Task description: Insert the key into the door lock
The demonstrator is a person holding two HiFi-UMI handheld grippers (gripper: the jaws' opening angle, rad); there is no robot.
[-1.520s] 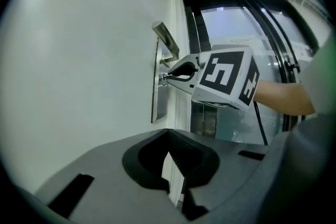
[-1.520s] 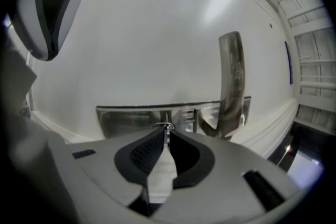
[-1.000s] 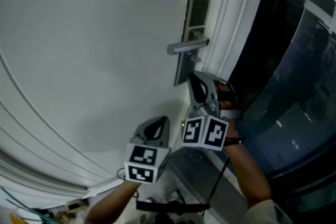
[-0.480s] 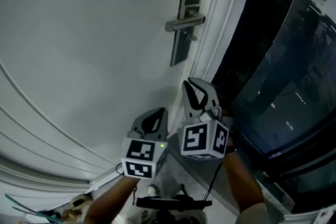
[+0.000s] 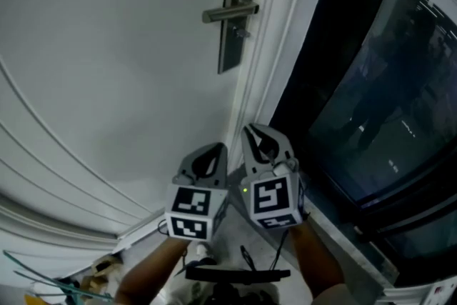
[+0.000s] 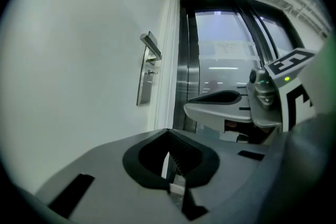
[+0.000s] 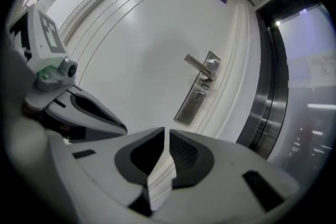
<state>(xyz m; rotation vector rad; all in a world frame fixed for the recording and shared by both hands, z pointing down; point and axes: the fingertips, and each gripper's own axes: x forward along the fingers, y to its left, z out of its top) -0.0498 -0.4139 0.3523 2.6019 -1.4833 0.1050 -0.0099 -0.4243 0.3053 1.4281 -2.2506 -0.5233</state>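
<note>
At the right edge of the door (image 5: 107, 82): the lock plate (image 5: 229, 53) carries the handle (image 5: 230, 12). A small stub pokes out just below the handle, and I take it for the key (image 5: 243, 32).
My left gripper (image 5: 209, 157): jaws closed to a thin slit, and I see nothing held.
My right gripper (image 5: 258, 141): jaws likewise all but together and empty. It sits just beside the left, well apart from the lock plate.
Progress: if that stub is the key, insertion looks done. It is too small for me to be sure.
</note>
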